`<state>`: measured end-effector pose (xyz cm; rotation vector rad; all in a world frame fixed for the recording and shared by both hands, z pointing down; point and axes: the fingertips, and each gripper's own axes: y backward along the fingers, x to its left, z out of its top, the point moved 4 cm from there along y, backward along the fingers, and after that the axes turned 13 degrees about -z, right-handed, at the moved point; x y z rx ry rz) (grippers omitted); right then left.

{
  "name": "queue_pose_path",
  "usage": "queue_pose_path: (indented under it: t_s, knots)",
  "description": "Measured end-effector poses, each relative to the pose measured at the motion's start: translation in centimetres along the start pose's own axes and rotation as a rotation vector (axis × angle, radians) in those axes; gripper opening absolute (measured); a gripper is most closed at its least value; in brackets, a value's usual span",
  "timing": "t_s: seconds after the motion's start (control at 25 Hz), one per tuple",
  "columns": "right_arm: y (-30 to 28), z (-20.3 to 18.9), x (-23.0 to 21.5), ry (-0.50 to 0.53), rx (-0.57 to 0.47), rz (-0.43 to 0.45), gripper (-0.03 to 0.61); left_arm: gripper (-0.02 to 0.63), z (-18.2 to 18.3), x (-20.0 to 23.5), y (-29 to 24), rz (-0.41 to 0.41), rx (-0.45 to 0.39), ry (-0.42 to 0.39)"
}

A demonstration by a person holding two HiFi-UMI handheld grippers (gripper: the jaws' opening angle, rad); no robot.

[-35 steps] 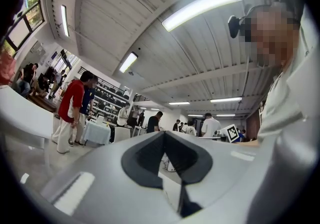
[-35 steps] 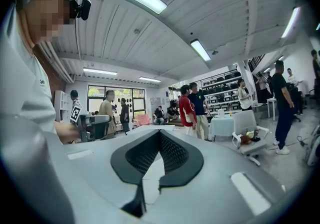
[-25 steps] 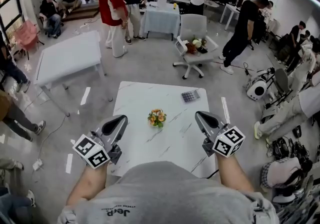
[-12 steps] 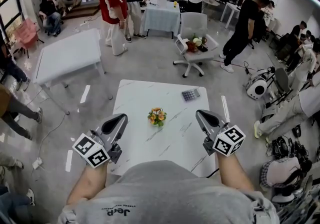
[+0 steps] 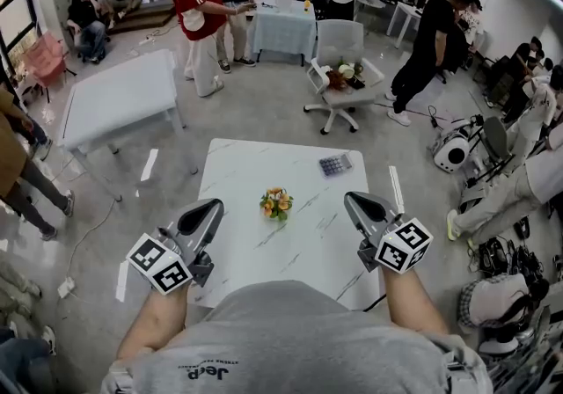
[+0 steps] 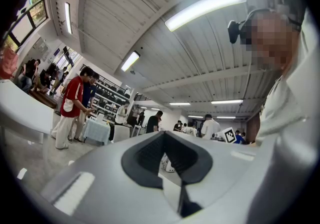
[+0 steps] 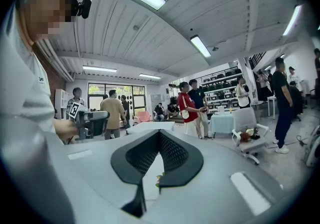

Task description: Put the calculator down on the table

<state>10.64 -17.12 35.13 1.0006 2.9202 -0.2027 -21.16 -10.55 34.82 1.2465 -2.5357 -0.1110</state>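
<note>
Left gripper (image 5: 208, 209) and right gripper (image 5: 355, 202) held roughly level over white table (image 5: 230, 174), forearms parallel, both jaws pressed together, empty, calculator (image 5: 335, 166) lying at far right corner

I logged the table (image 5: 246, 177) top as glossy white, grey-veined stone-look. At one o'clock, the calculator (image 5: 334, 166) looked dark plastic. Shells of left gripper (image 5: 214, 206) and right gripper (image 5: 352, 200) were smooth matt grey plastic; pads (image 7: 174, 154) black, dimpled.
</note>
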Motion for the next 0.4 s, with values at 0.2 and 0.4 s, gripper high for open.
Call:
queue_pose_path:
  t_s: [0.2, 0.4]
  knots:
    - [0.15, 0.24, -0.22, 0.003, 0.001, -0.001, 0.003, 0.061, 0.16, -0.15, -0.27, -0.004, 0.002, 0.001]
    - [0.09, 0.32, -0.44, 0.007, -0.002, -0.006, 0.003, 0.061, 0.09, -0.11, -0.35, -0.005, 0.004, -0.006]
